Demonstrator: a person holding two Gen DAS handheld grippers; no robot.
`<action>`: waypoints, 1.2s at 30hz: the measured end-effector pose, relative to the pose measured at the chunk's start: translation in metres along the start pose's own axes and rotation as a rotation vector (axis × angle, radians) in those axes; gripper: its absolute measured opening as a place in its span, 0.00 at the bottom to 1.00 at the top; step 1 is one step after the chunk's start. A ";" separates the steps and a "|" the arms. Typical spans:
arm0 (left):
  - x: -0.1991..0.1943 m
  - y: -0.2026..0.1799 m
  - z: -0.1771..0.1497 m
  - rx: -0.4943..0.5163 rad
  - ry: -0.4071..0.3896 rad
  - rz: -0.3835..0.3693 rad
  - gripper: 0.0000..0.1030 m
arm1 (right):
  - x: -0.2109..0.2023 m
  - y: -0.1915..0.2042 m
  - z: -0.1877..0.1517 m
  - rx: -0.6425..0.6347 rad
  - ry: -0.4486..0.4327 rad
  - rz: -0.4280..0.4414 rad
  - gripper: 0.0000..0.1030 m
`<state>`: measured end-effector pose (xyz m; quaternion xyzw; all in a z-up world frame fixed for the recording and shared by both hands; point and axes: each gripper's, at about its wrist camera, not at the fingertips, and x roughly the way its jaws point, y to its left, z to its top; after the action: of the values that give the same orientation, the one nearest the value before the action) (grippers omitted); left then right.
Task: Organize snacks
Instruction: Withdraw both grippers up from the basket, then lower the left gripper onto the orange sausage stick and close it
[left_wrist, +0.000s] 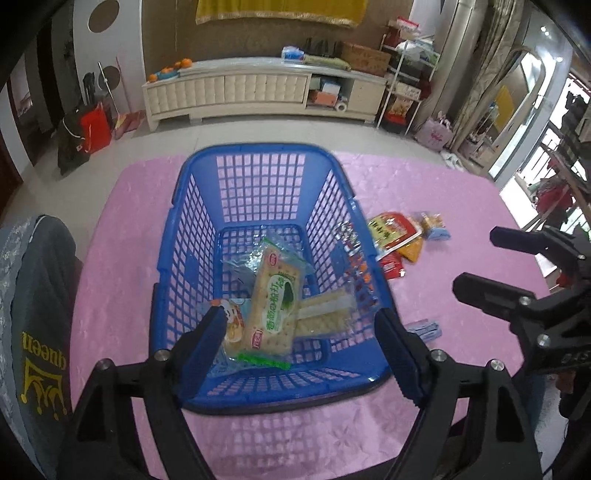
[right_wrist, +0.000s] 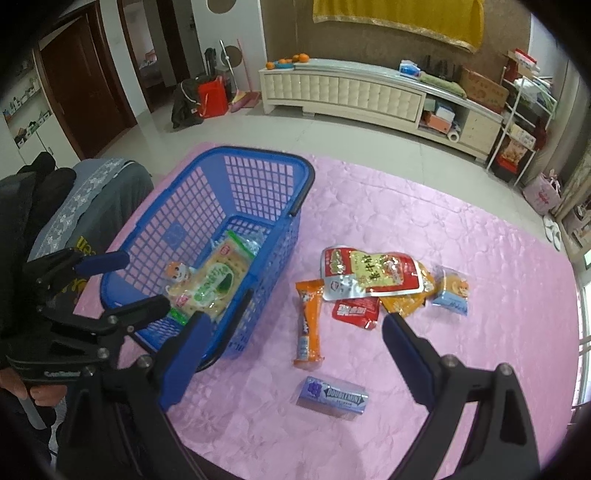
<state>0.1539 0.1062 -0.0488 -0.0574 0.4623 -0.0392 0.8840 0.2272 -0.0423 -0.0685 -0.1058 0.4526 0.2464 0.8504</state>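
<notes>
A blue plastic basket (left_wrist: 258, 155) stands on the pink table cover. Inside it lie a green-labelled cracker pack (left_wrist: 275, 295), a clear cracker pack (left_wrist: 325, 314) and a small cartoon-print snack (left_wrist: 231, 321). My left gripper (left_wrist: 301, 317) hangs open over the basket's near end, and its pads touch nothing. My right gripper (right_wrist: 295, 321) is open above the loose snacks to the right of the basket (right_wrist: 207, 192): an orange bar (right_wrist: 308, 321), a Doublemint gum pack (right_wrist: 332, 397), a red and yellow pouch (right_wrist: 369, 275), a red packet (right_wrist: 356, 312) and a small blue cake pack (right_wrist: 452, 290).
The pink cover (right_wrist: 461, 229) spreads to the right and front of the snacks. A chair draped with a grey garment (left_wrist: 33, 295) stands at the table's left edge. Beyond the table are a tiled floor and a long cream cabinet (left_wrist: 258, 92).
</notes>
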 end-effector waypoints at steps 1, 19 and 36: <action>-0.004 -0.005 0.002 0.002 -0.007 0.001 0.78 | -0.004 0.000 -0.002 0.002 -0.004 0.000 0.93; -0.038 -0.074 0.004 0.079 -0.073 -0.008 0.78 | -0.056 -0.038 -0.033 0.052 -0.058 -0.017 0.93; 0.034 -0.157 0.031 0.128 -0.032 0.015 0.78 | -0.031 -0.141 -0.050 0.186 -0.020 -0.056 0.93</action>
<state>0.1964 -0.0515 -0.0374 0.0022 0.4451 -0.0611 0.8934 0.2490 -0.1933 -0.0772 -0.0364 0.4620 0.1806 0.8675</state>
